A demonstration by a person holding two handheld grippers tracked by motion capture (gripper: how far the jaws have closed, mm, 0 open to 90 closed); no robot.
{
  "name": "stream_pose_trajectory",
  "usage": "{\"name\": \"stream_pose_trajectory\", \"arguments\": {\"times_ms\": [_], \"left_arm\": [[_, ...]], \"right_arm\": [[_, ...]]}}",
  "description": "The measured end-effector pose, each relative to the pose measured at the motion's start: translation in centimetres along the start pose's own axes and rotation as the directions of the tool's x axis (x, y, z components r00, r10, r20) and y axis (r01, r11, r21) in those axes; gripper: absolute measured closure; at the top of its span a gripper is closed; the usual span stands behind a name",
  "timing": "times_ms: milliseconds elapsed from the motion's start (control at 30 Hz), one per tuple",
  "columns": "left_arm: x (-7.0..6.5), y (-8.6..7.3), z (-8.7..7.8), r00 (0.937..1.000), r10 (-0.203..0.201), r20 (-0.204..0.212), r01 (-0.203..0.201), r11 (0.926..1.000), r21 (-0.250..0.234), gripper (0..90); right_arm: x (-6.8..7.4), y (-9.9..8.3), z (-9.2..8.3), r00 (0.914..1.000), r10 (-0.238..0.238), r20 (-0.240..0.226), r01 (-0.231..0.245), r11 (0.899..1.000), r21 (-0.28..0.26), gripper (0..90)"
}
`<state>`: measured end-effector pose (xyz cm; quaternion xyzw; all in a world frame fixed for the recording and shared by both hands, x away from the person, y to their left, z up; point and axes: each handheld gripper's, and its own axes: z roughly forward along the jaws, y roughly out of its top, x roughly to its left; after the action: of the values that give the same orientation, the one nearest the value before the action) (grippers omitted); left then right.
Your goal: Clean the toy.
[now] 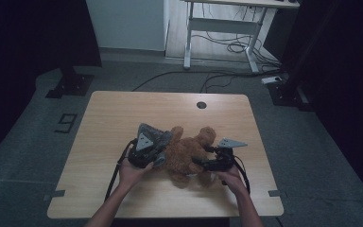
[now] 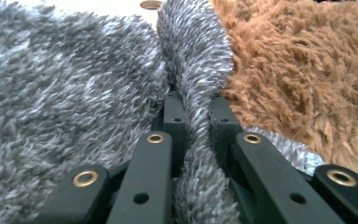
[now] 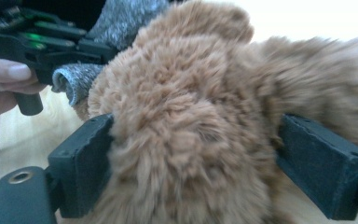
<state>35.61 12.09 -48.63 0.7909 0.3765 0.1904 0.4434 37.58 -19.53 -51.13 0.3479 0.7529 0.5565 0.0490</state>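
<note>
Grey fuzzy cloth [image 2: 193, 93] pinched beside brown teddy bear [image 1: 186, 153]; no readable writing.

A single digit "9" [image 1: 65, 123] is marked in dark tape on the floor [image 1: 23, 156], left of the surface [image 1: 123, 109]. Nothing else can be read.

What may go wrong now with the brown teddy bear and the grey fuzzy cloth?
The left gripper pinches only a narrow fold of the grey cloth, which might slip out. The right gripper has open jaws beside the teddy bear, so a pull on the cloth could drag or roll the bear across the table.
</note>
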Motion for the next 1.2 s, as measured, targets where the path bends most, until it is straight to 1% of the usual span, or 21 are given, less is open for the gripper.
{"name": "stream_pose_trajectory", "arguments": {"times_ms": [33, 67, 133, 167, 233, 333, 367, 467, 500, 600, 700, 733, 767, 800, 833, 867, 900, 933, 1033, 1167, 1200], "left_arm": [[0.0, -0.1, -0.1, 1.0000, -0.001, 0.005, 0.001, 1.0000, -0.001, 80.9], [0.0, -0.1, -0.1, 1.0000, -0.001, 0.005, 0.001, 1.0000, -0.001, 80.9], [-0.1, -0.5, -0.5, 1.0000, -0.002, 0.009, 0.002, 1.0000, -0.005, 80.9], [-0.2, -0.6, -0.5, 1.0000, -0.003, 0.008, 0.003, 1.0000, -0.006, 80.9], [-0.2, -0.6, -0.6, 0.9999, -0.010, 0.009, 0.010, 0.9999, -0.009, 80.9], [-0.2, -0.6, -0.7, 1.0000, -0.007, 0.007, 0.007, 0.9999, -0.011, 80.8], [-0.3, -0.6, -0.8, 1.0000, -0.004, -0.008, 0.004, 0.9998, -0.020, 80.8], [-0.2, 0.1, -0.9, 0.9994, -0.002, -0.035, 0.001, 0.9995, -0.031, 80.9], [0.0, 0.5, -0.9, 0.9991, -0.003, -0.043, 0.002, 0.9994, -0.035, 80.9], [0.6, 2.0, -0.6, 0.9983, -0.007, -0.058, 0.005, 0.9994, -0.035, 80.8], [1.2, 3.3, -0.1, 0.9974, -0.009, -0.071, 0.007, 0.9994, -0.034, 80.7], [1.2, 3.3, -0.1, 0.9974, -0.009, -0.071, 0.007, 0.9994, -0.034, 80.7], [1.5, 3.8, 0.2, 0.9971, -0.011, -0.076, 0.008, 0.9993, -0.036, 80.7], [1.7, 4.1, 0.4, 0.9970, -0.013, -0.076, 0.010, 0.9994, -0.034, 80.6], [2.1, 4.9, 0.9, 0.9962, -0.011, -0.087, 0.008, 0.9994, -0.034, 80.5], [2.1, 4.9, 0.9, 0.9962, -0.011, -0.087, 0.008, 0.9994, -0.034, 80.4], [2.6, 5.7, 1.4, 0.9955, -0.018, -0.093, 0.014, 0.9991, -0.039, 80.3], [2.8, 6.1, 1.6, 0.9953, -0.025, -0.094, 0.021, 0.9988, -0.044, 80.2], [3.4, 7.0, 2.4, 0.9946, -0.041, -0.096, 0.037, 0.9986, -0.038, 79.9], [4.0, 7.3, 3.5, 0.9944, -0.057, -0.089, 0.058, 0.9983, 0.008, 79.2], [4.0, 7.3, 3.5, 0.9944, -0.057, -0.089, 0.058, 0.9983, 0.008, 79.0]], "right_arm": [[0.1, -0.1, 0.5, 0.9999, 0.008, -0.011, -0.008, 1.000, 0.015, 10.7], [0.2, -0.2, 0.9, 0.9999, 0.003, -0.012, -0.002, 1.000, 0.029, 9.6], [0.5, -0.4, 1.6, 0.9999, -0.010, 0.013, 0.010, 0.998, 0.062, 11.9], [0.5, -0.4, 1.8, 0.9997, -0.010, 0.021, 0.008, 0.998, 0.065, 14.3], [0.5, -0.5, 1.9, 0.9997, -0.011, 0.024, 0.009, 0.998, 0.068, 26.1], [0.7, -0.4, 1.8, 0.9994, -0.028, 0.021, 0.026, 0.998, 0.062, 43.1], [0.9, -0.4, 1.8, 0.9989, -0.040, 0.025, 0.038, 0.998, 0.056, 47.4], [1.2, -0.1, 1.8, 0.9956, -0.079, 0.050, 0.078, 0.997, 0.022, 54.0], [1.2, 0.0, 1.8, 0.9948, -0.081, 0.062, 0.081, 0.997, 0.001, 55.5], [0.8, 0.7, 2.1, 0.9903, -0.091, 0.105, 0.098, 0.993, -0.063, 57.9], [0.3, 1.7, 2.5, 0.9800, -0.126, 0.154, 0.143, 0.984, -0.107, 58.2], [0.3, 1.7, 2.5, 0.9800, -0.126, 0.154, 0.143, 0.984, -0.107, 58.2], [0.1, 1.9, 2.6, 0.9766, -0.136, 0.167, 0.158, 0.979, -0.127, 58.2], [-0.1, 2.3, 2.7, 0.9698, -0.152, 0.191, 0.179, 0.974, -0.136, 58.3], [-0.5, 2.7, 2.8, 0.9618, -0.174, 0.212, 0.205, 0.969, -0.137, 58.3], [-0.5, 2.7, 2.8, 0.9618, -0.174, 0.212, 0.205, 0.969, -0.137, 58.3], [-0.9, 3.0, 2.9, 0.9540, -0.185, 0.236, 0.222, 0.965, -0.137, 58.3], [-1.2, 3.0, 3.0, 0.9537, -0.188, 0.234, 0.225, 0.964, -0.141, 58.3], [-1.9, 2.6, 3.0, 0.9581, -0.189, 0.215, 0.221, 0.966, -0.133, 58.3], [-2.0, 2.0, 2.7, 0.9570, -0.210, 0.200, 0.237, 0.964, -0.123, 58.1], [-2.0, 1.8, 2.7, 0.9570, -0.214, 0.196, 0.240, 0.963, -0.120, 58.1]]}}
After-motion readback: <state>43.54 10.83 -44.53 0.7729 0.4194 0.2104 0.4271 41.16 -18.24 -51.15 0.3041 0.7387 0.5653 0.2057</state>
